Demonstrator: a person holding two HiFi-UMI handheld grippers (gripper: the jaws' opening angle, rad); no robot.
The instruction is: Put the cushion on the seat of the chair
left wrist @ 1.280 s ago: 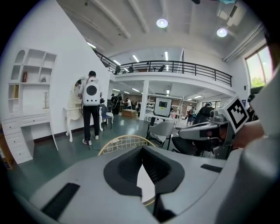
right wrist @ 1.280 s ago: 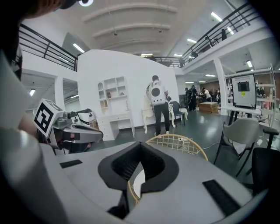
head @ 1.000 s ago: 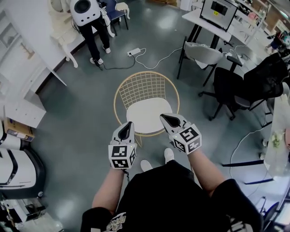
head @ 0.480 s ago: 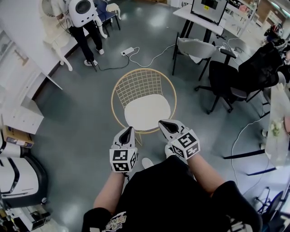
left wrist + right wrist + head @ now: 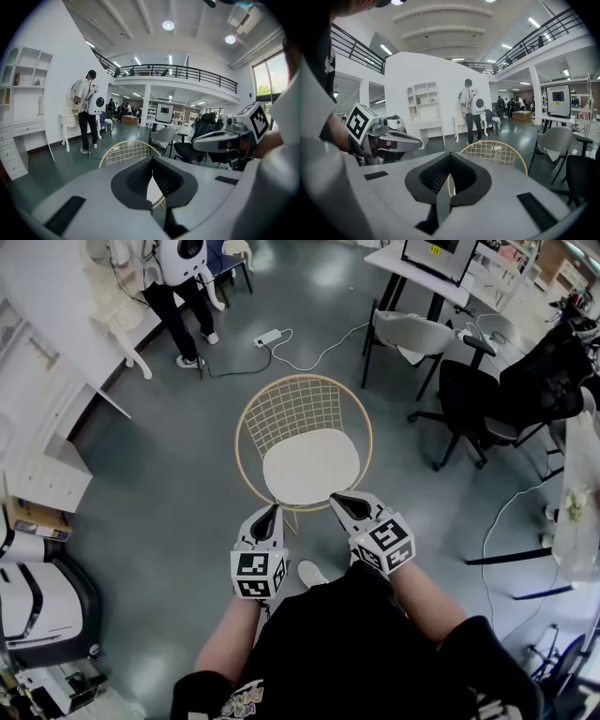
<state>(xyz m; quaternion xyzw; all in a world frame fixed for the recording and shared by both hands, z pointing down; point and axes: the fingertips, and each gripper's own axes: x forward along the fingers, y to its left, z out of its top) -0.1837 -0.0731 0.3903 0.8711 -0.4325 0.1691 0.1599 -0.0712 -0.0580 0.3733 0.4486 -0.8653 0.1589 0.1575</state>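
A round gold wire chair (image 5: 302, 409) stands on the grey floor, and a white cushion (image 5: 311, 465) lies flat on its seat. My left gripper (image 5: 273, 510) is shut and empty, just short of the cushion's front left edge. My right gripper (image 5: 338, 500) is also shut and empty, its tip at the cushion's front right edge. In the left gripper view, the chair back (image 5: 126, 152) rises beyond my shut left gripper (image 5: 152, 161), with the right gripper (image 5: 220, 138) beside it. The right gripper view has the chair (image 5: 497, 150) ahead of my right gripper (image 5: 450, 157) and the left gripper (image 5: 401, 138) at the left.
A standing person (image 5: 183, 277) is at the far left, by white furniture (image 5: 56, 418). A power strip (image 5: 267, 337) with a cable lies behind the chair. A grey chair (image 5: 412, 334), a black office chair (image 5: 487, 409) and a desk (image 5: 412, 263) stand at the right.
Both grippers have drawn back a little from the cushion's front edge and sunk. Their jaws have stayed shut, and the cushion has not moved on the seat.
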